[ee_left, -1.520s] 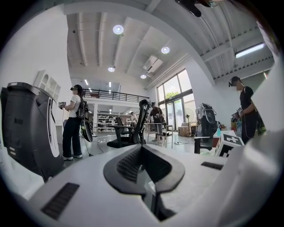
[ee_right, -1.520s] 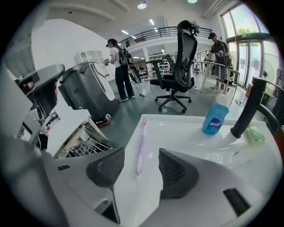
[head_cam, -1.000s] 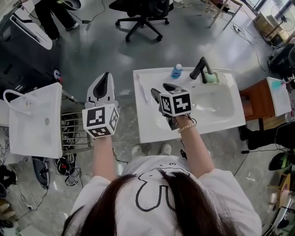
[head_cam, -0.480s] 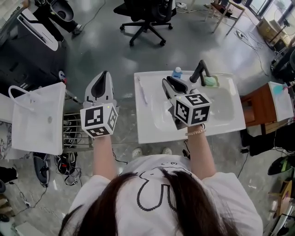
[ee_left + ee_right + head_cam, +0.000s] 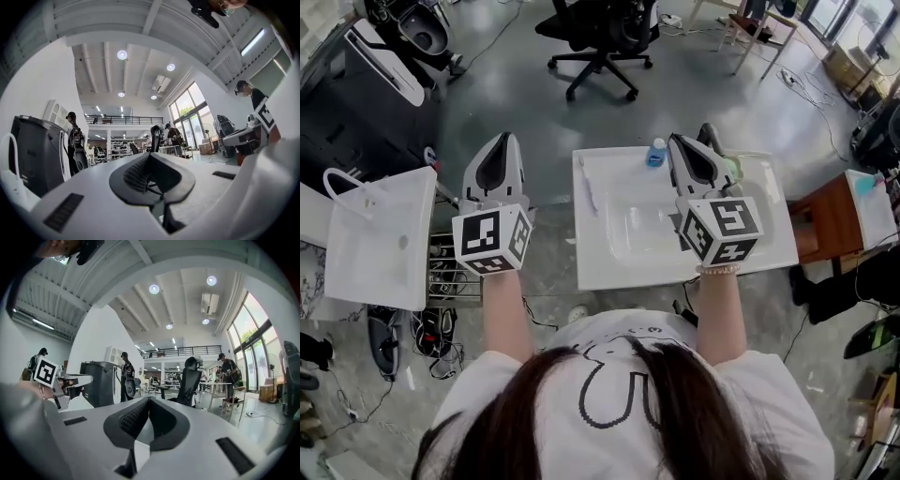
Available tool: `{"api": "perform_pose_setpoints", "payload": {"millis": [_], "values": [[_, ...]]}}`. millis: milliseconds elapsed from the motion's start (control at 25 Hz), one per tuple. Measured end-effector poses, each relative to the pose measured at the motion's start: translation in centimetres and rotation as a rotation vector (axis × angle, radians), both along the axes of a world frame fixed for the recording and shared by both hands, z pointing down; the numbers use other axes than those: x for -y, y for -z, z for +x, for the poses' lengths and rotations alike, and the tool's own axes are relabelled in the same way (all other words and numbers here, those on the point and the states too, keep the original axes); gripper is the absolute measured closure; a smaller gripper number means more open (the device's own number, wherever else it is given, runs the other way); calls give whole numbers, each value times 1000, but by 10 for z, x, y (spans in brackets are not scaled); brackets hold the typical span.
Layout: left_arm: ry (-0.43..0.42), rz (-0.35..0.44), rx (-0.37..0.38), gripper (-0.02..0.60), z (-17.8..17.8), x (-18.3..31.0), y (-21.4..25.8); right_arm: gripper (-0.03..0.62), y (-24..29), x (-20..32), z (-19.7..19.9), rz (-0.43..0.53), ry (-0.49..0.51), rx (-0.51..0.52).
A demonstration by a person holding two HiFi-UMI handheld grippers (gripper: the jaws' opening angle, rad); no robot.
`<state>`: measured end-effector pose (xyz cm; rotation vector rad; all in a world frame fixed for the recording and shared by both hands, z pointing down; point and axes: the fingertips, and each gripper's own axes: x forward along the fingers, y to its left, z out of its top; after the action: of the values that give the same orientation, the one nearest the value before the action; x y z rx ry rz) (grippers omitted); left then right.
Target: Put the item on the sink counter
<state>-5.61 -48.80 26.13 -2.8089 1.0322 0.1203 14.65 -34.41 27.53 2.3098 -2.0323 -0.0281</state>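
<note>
seems past the placing step: slim pale item [image 5: 590,190], perhaps a toothbrush, lying flat on the sink counter [image 5: 602,255], on the strip left of the basin [image 5: 642,225], well clear of both grippers. right gripper [image 5: 679,142] held level above the far side of the basin, just beside the blue bottle [image 5: 656,152], jaws just drawn together, tips meeting, nothing between them. left gripper [image 5: 500,141] held level off the counter's left edge, over the floor [image 5: 534,94], likewise closed and empty. judging from that, nothing left to carry. calls next only for holding both tools high and drawing back without sweeping the item or knocking the bottle. if straightening wanted, calls for reopening the right jaws, dipping down over the left strip and pinching across the thin handle: probably a fiddly grip, on something so low and narrow against a smooth, hard surface.
</note>
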Motion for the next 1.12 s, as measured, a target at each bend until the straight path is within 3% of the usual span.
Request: {"api": "perform_pose_setpoints", "payload": {"millis": [440, 1120], "values": [[-87, 105, -13, 574, 6, -30, 32, 565, 68, -54, 20, 140, -119, -176], [-90, 161, -38, 574, 3, -34, 54, 566, 81, -70, 15, 158, -152, -227]]}}
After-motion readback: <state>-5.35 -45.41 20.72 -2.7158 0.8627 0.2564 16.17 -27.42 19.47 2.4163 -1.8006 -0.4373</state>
